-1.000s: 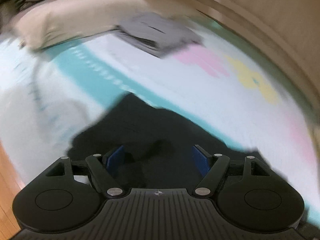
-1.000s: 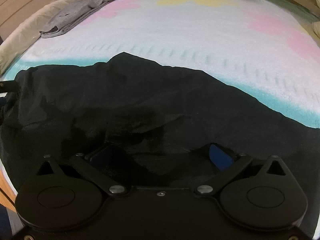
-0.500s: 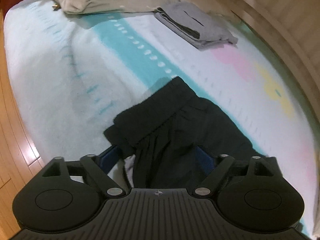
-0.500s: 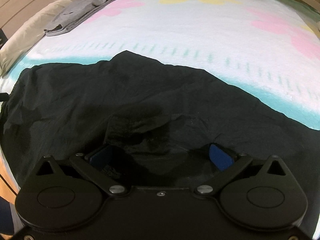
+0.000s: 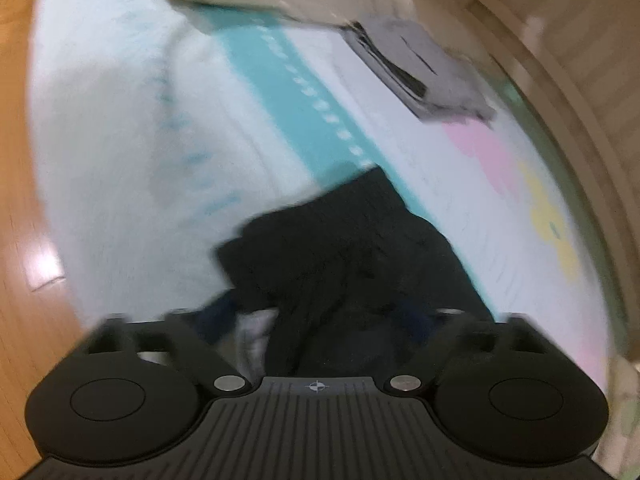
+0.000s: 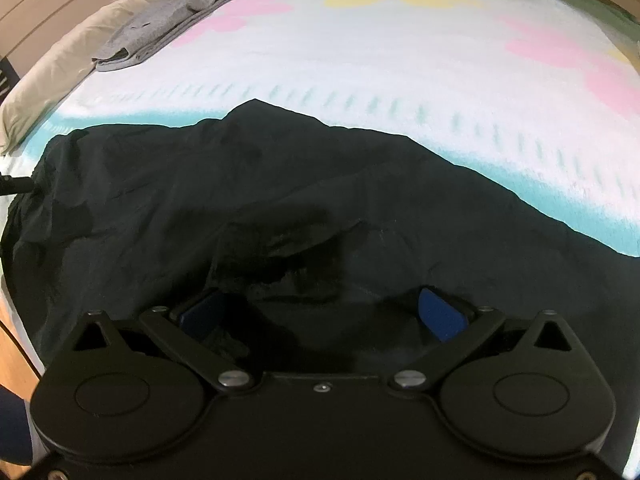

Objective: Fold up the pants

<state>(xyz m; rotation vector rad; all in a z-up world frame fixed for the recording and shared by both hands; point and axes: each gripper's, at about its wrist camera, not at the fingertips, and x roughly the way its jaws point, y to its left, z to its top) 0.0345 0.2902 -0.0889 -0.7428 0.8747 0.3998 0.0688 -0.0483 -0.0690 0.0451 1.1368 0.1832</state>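
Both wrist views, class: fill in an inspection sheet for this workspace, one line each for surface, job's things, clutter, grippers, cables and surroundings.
Surface: bed with a white blanket bearing a teal stripe and pink and yellow flowers.
Job's things: crumpled black fabric pants spread across the near edge.
Clutter: folded grey garment beside a cream pillow.
Grippers: left gripper and right gripper both open, fingers apart with black cloth between them.
Cables: nothing seen.
Surroundings: wooden floor beside the bed; beige panelled wall behind.
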